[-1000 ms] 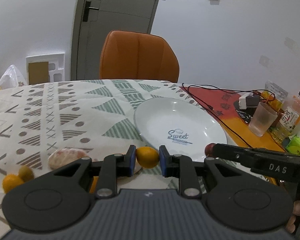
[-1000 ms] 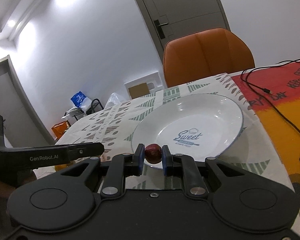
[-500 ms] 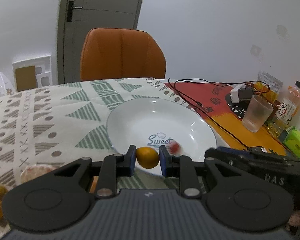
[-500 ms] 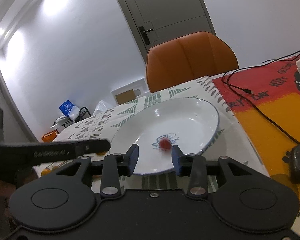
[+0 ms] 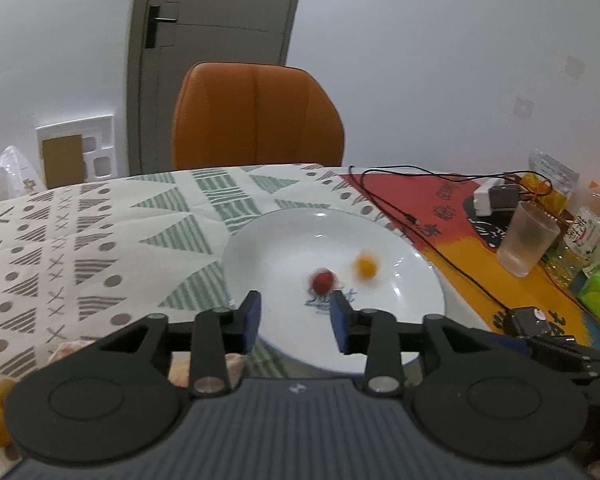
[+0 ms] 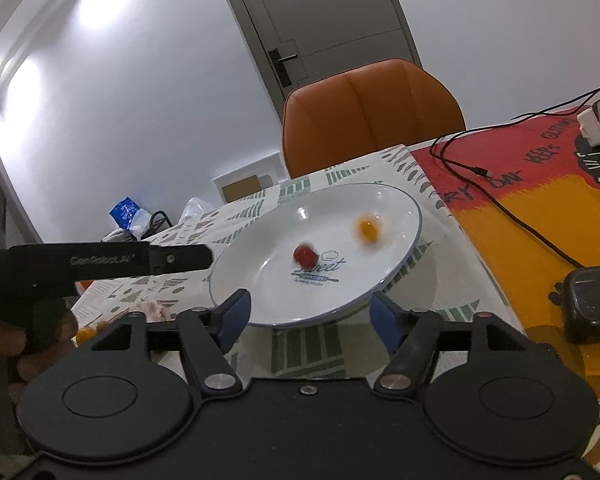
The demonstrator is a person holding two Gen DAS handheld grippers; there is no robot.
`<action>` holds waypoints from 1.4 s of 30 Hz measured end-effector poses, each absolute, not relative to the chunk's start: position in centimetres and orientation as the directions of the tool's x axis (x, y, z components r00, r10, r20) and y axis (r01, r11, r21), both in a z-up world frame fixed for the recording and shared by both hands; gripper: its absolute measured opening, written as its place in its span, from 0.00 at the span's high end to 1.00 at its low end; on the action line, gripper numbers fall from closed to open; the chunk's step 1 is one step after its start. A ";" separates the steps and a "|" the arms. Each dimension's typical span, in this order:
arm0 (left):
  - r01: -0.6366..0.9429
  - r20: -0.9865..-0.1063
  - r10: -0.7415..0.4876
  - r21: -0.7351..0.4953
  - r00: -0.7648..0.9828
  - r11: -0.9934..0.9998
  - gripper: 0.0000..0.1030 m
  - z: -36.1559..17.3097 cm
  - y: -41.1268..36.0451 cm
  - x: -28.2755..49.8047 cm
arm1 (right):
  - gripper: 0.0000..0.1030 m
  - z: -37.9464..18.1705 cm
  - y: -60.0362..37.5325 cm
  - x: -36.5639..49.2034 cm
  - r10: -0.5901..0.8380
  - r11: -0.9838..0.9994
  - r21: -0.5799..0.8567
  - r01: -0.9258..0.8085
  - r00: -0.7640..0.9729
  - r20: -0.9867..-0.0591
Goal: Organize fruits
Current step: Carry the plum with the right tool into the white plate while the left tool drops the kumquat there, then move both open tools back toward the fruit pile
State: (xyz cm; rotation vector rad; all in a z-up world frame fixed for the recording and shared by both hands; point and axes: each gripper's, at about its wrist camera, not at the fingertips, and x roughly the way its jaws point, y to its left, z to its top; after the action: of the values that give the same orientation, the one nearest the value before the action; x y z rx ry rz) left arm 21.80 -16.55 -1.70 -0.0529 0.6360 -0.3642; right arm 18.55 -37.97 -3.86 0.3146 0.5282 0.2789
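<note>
Hovering at plate [image 5: 260,240] near rim: L tongs [image 5: 296,318], R tongs [image 6: 310,314] both wide, empty.

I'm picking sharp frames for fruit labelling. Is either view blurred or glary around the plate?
Left wrist view: red fruit and orange fruit smeared, plate rim sharp. Right wrist view: both fruits smeared too, small glare spots on the plate, fisheye bends the door.
</note>
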 end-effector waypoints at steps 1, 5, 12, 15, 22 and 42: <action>0.308 -0.573 -0.342 -0.159 0.745 0.938 0.58 -1.7 -16.2 21.7 | 0.29 -3.9 -37.9 18.5 0.335 0.916 0.362 -0.175 0.829 -0.448; 0.267 -0.574 -0.313 -0.166 0.757 0.949 0.49 -1.8 -14.7 21.0 | 0.11 -3.8 -37.7 18.2 0.318 0.919 0.360 -0.158 0.837 -0.445; 0.200 -0.547 -0.263 -0.173 0.795 0.964 0.25 -1.3 -12.0 19.8 | 0.00 -3.4 -36.8 17.7 0.303 0.916 0.374 -0.141 0.857 -0.418; 0.168 -0.532 -0.232 -0.167 0.814 0.972 0.23 -1.1 -11.0 19.2 | 0.00 -3.2 -36.1 17.6 0.305 0.915 0.377 -0.143 0.857 -0.415; 0.107 -0.538 -0.172 -0.150 0.826 0.983 0.23 -1.1 -8.3 18.0 | 0.00 -3.2 -33.9 17.5 0.292 0.924 0.354 -0.145 0.865 -0.408; -0.111 -0.540 0.008 -0.158 0.841 0.981 0.23 -0.5 1.5 14.8 | 0.00 -3.0 -26.2 18.6 0.452 0.884 0.331 -0.330 0.784 -0.425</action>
State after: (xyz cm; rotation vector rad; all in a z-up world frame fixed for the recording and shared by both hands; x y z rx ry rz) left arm 14.82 1.48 -0.54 -0.1867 0.5681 0.0628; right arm 18.56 -26.21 -2.97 0.2451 0.5182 0.4265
